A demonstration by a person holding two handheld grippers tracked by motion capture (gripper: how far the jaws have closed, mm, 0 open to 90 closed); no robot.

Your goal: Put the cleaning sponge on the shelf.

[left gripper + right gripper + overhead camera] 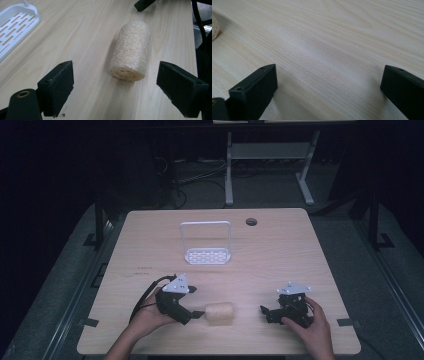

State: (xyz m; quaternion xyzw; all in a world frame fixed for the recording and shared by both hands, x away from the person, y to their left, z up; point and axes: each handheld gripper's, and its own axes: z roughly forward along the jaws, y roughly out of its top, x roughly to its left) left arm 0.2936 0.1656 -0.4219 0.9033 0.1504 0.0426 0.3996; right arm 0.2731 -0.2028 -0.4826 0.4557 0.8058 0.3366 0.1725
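The loofah lies on its side on the table, near the front edge and a little left of centre; it is a pale, rough cylinder, and nothing grips it. The left gripper sits just to its left, held low in the person's left hand, jaws pointing at the near end of the roll; in the left gripper view the loofah lies between and beyond the two jaws, which stand wide apart and empty, neither pad touching it. The right gripper rests low over the table well to the right of the loofah, in the right hand; its jaws are also spread wide with only bare wood between them, and in the right gripper view the loofah peeks in at the left edge. Farther back, about mid-table, stands a white rack with a slotted base and a tall looped frame, well apart from both grippers; its base shows at the upper left of the left gripper view.
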